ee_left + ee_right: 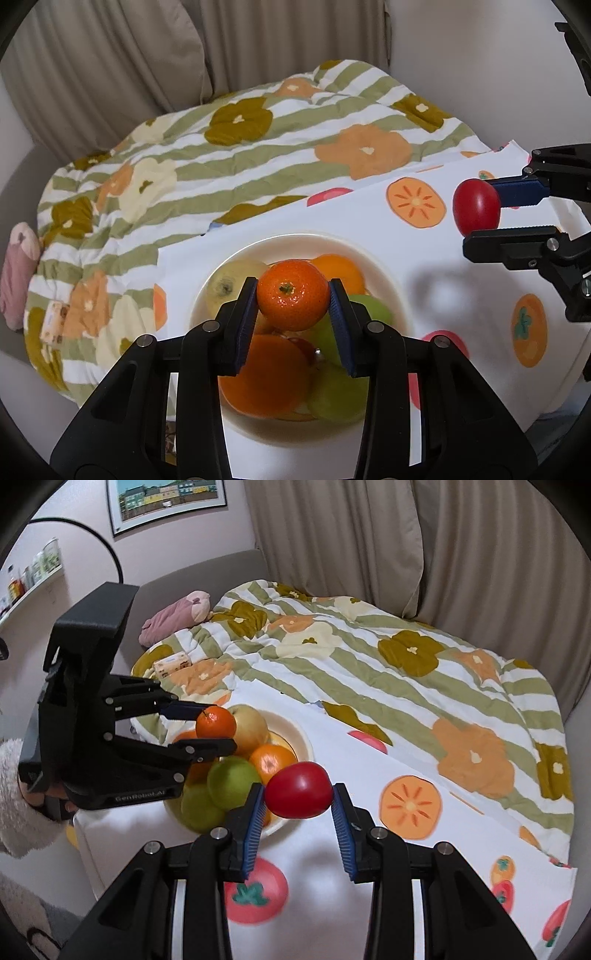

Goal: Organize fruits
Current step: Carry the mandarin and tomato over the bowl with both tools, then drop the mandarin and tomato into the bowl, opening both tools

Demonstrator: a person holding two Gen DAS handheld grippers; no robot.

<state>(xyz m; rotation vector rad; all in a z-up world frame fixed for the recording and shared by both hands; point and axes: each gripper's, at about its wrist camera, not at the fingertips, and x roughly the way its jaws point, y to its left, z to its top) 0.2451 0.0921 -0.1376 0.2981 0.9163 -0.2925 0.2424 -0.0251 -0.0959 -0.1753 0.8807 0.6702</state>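
My own gripper bodies hide the near rim of the bowl (384,280) and part of the fruit in it (a red patch low between the pieces I cannot name). It sits on the fruit-print cloth (424,849) holding green apples (232,782), oranges (273,762) and a yellowish apple (251,727). My left gripper (293,295) is clamped on a mandarin (291,293) above the bowl; my right gripper (298,797) pinches a red tomato (299,790) beside it.

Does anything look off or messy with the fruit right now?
Nothing spilled or damaged. The left gripper holds a mandarin, the right gripper a red tomato, both above the cloth. The remaining fruit sits piled inside the white bowl.
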